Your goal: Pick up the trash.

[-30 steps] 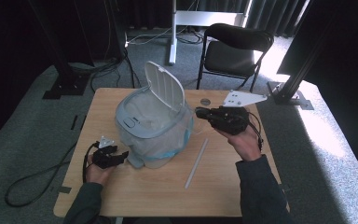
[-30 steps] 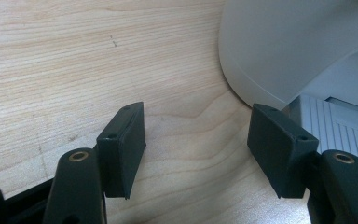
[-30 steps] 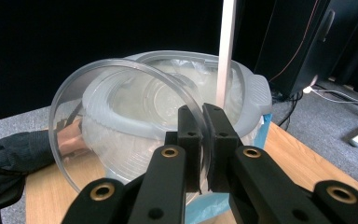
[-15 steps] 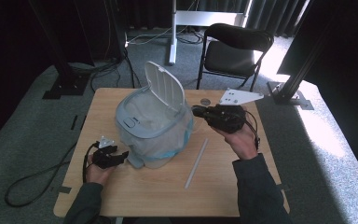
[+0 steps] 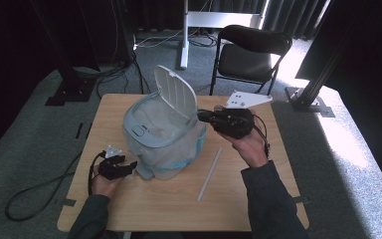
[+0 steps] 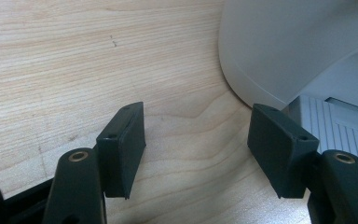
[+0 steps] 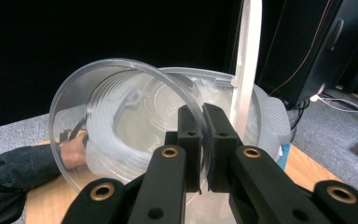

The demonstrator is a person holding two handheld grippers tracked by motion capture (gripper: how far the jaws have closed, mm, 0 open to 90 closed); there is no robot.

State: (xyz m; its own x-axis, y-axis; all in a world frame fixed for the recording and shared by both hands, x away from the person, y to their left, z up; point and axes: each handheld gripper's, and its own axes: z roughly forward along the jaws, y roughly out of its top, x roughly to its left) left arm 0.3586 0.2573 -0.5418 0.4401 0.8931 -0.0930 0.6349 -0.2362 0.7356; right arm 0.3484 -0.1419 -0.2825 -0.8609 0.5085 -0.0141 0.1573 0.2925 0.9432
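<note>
Showing no legible text, label, brand, number or sign anywhere. Finding no printing on the clear plastic cup [image 7: 121,126], the white bin [image 5: 164,134], its raised lid [image 5: 176,92] or the wooden counter [image 5: 248,199].

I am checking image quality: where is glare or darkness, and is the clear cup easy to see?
High view: sunlight glares on the floor at right, and the background is dark. Right gripper view: the clear cup, pinched by the right gripper, shows sharply against black. Left gripper view: even light on the table, no glare.
</note>
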